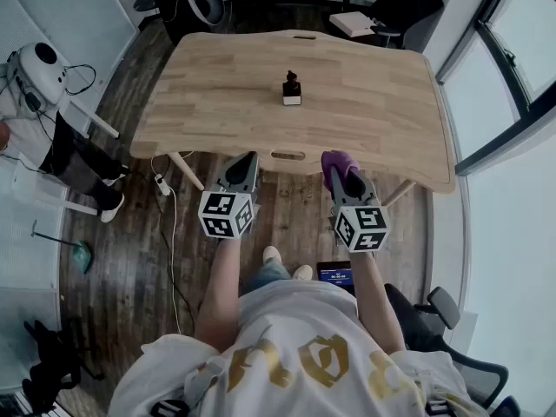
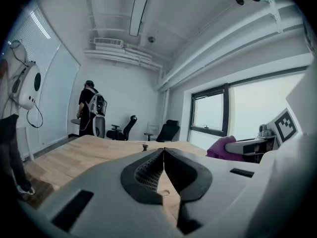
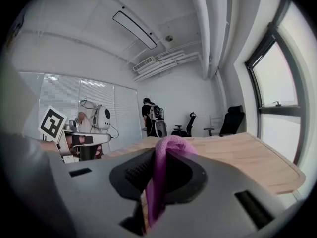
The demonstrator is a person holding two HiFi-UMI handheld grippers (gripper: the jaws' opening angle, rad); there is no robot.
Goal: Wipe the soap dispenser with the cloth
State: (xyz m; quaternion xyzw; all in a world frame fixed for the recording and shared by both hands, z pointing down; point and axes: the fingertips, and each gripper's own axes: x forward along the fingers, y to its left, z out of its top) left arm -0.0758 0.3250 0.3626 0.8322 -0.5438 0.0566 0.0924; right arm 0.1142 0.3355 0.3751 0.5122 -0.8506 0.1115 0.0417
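Note:
The soap dispenser, small with a dark pump top and white base, stands near the middle of the wooden table; in the left gripper view it is a tiny shape far off. My left gripper hangs just short of the table's near edge, shut with nothing between its jaws. Beside it, my right gripper is shut on a purple cloth, which bulges out over the jaws. The cloth also shows in the left gripper view.
Office chairs and a small side table stand beyond the table's far edge. A person with a backpack stands at the far left. A white machine and cables lie on the floor at left. Windows run along the right.

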